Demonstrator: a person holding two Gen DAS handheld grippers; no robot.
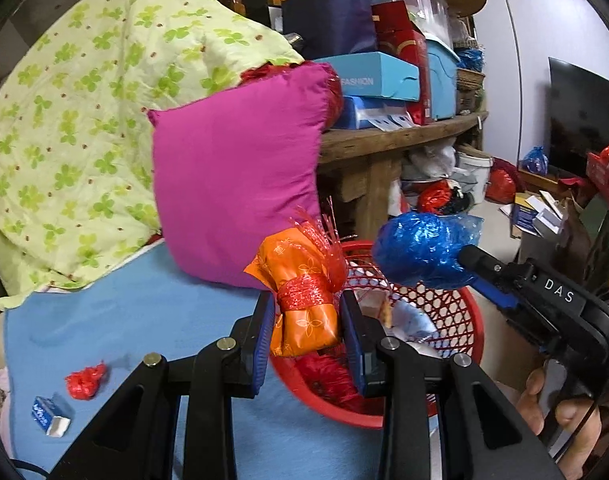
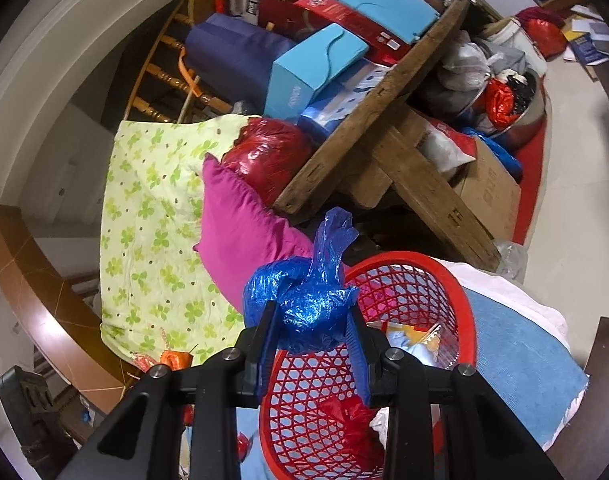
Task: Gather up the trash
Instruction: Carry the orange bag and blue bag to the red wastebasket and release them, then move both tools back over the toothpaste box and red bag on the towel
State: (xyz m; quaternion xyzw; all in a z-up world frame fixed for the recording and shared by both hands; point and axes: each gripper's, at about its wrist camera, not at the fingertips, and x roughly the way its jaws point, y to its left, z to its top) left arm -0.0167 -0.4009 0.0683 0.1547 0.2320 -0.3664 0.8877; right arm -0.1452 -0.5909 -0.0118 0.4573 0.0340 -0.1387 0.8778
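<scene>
My left gripper (image 1: 307, 314) is shut on an orange wrapper bundle (image 1: 302, 300) tied with red shiny ribbon, held over the near rim of a red mesh basket (image 1: 462, 312). My right gripper (image 2: 313, 322) is shut on a crumpled blue plastic bag (image 2: 308, 300), held above the same red mesh basket (image 2: 424, 280). In the left wrist view the blue bag (image 1: 420, 250) hangs over the basket's far side in the other gripper, with a hand (image 1: 560, 416) on its handle. Paper scraps and red plastic lie inside the basket. A red plastic scrap (image 1: 85, 380) and a small blue-white carton (image 1: 50, 416) lie on the blue sheet (image 1: 124, 320).
A magenta pillow (image 1: 232, 176) and a green clover-print quilt (image 1: 84, 120) stand behind the basket. A wooden table (image 1: 384, 136) stacked with boxes and bags is beyond. More bags and boxes litter the floor at the right, near a dark TV screen (image 1: 580, 120).
</scene>
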